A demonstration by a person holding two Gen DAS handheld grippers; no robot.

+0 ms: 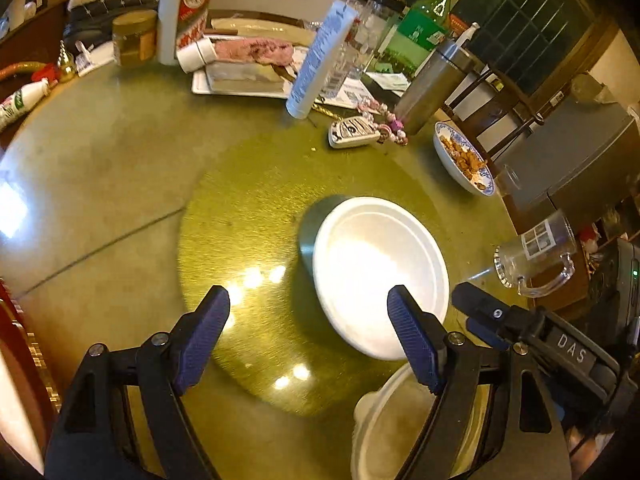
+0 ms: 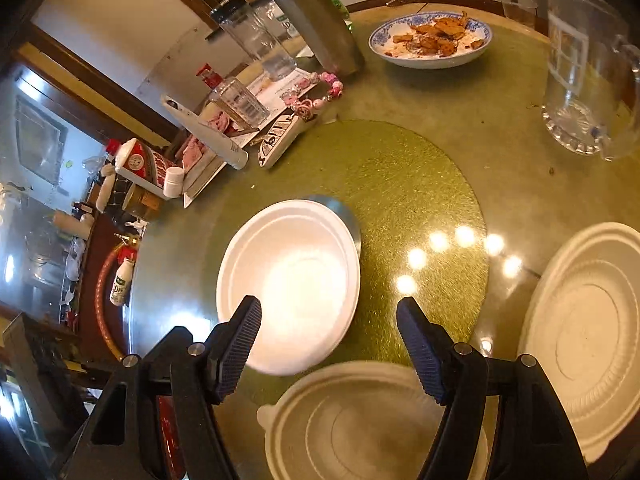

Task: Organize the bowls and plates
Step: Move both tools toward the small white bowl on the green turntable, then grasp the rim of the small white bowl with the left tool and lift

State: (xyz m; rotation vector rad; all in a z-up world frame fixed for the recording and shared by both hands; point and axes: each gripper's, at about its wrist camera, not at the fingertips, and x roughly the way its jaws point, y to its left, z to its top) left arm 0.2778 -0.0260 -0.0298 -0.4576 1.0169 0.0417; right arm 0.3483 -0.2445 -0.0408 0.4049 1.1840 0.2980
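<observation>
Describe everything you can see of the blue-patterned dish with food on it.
The dish is a shallow round plate, white with a blue pattern around the rim, and looks like ceramic. It holds orange-brown pieces of food, with some smears on the white inside. It sits upright on the table near the far edge, beside a metal cup. Nothing seems to touch it.

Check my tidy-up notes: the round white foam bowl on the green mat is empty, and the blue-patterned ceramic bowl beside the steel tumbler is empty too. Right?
Not quite. The blue-patterned ceramic bowl holds brown fried food pieces, as the right wrist view shows. The round white foam bowl on the green mat is indeed empty.
</observation>
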